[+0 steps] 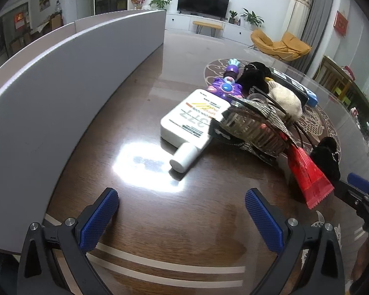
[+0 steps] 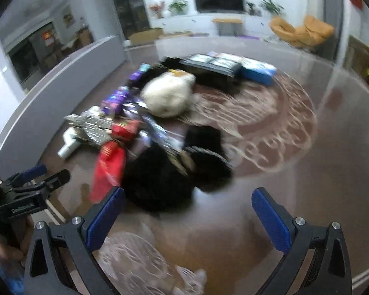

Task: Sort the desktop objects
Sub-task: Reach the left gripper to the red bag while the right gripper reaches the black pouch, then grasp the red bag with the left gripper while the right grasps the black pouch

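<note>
We hold the left claw (image 1: 182, 217) wide and empty; ahead lies the white plastic bottle (image 1: 189, 120), touching the woven silver basket (image 1: 253, 127). The right claw (image 2: 188, 217) gapes wide before the black fuzzy item (image 2: 160, 179), beside the red paper fan (image 2: 108, 169).

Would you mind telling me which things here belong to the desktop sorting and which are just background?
To sort: white bottle, purple toy, white plush, red packet, black fluffy item, blue box.
Background: television, yellow chair, grey partition.
</note>
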Demonstrator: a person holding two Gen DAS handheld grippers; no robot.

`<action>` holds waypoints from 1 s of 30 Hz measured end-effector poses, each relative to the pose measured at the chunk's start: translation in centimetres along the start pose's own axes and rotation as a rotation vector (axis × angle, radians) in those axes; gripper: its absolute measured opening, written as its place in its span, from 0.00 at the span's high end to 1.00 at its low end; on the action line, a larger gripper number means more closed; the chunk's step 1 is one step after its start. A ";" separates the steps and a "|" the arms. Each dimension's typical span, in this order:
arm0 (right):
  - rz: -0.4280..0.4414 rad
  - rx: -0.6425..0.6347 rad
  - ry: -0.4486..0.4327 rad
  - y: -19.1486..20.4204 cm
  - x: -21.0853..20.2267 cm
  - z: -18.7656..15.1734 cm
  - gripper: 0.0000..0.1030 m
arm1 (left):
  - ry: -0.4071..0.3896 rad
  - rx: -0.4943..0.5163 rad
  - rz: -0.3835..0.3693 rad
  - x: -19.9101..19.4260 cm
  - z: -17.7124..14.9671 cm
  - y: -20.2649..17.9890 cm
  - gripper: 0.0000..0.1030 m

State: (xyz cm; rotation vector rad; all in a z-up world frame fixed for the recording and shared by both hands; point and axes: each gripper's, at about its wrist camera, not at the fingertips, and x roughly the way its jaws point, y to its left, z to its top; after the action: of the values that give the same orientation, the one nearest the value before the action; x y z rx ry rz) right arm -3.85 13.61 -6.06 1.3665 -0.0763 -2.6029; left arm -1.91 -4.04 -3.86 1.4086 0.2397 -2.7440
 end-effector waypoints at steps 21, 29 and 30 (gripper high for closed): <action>-0.105 0.052 -0.031 -4.8 -0.7 -1.3 0.00 | 0.025 0.057 -0.222 -0.6 1.7 -8.3 0.00; -0.075 0.078 -0.068 -5.8 -1.4 -1.8 0.00 | 0.087 0.060 -0.153 2.6 3.0 -10.7 0.65; -0.072 0.081 -0.071 -5.7 -1.3 -1.8 0.00 | 0.095 0.067 -0.189 2.6 2.7 -10.0 0.73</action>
State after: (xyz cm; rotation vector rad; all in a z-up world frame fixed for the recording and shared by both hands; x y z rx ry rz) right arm -2.59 19.57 -6.85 1.3255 -0.1477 -2.7361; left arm -6.70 5.47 -3.26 1.6148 0.3027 -2.8613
